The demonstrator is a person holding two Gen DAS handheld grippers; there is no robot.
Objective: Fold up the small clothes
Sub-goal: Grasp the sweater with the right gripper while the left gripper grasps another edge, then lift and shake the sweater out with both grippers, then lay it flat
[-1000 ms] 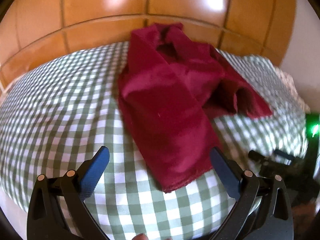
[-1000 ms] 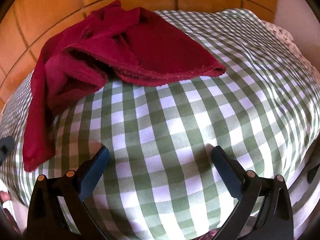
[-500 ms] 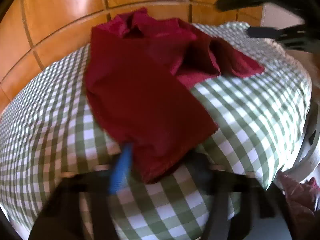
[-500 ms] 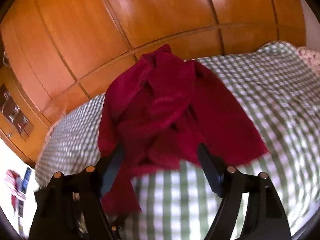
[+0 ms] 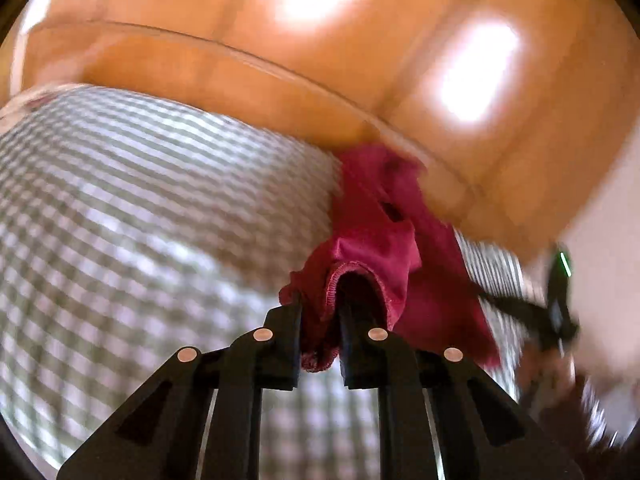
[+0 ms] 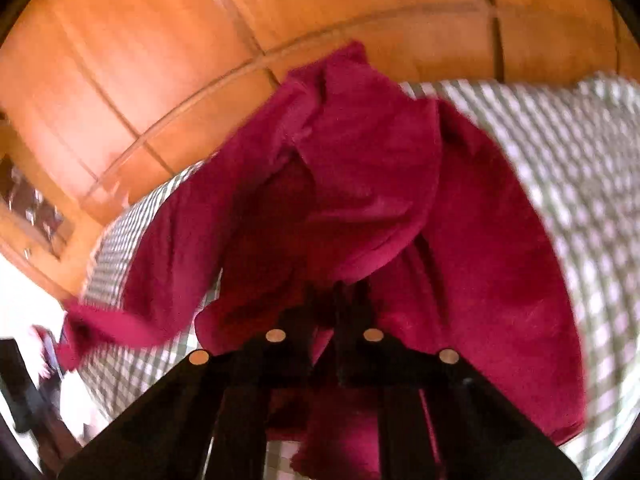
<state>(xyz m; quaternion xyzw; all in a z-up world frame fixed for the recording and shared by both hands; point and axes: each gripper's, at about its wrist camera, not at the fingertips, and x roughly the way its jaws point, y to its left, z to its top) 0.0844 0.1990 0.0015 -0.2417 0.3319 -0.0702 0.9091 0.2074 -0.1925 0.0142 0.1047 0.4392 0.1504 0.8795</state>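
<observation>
A dark red garment lies crumpled on a green-and-white checked cloth. My left gripper is shut on a hemmed edge of the red garment and holds it off the cloth. My right gripper is shut on another part of the garment, whose folds hang over the fingertips and hide them. One end of the garment trails out to the left. Both views are blurred by motion.
An orange wooden panelled wall rises right behind the checked surface. The right gripper's black body with a green light shows at the right of the left wrist view. A pale wall stands to the right.
Both grippers were open and apart from the garment a second ago. They moved in, closed on the red garment and lifted parts of it off the cloth.
</observation>
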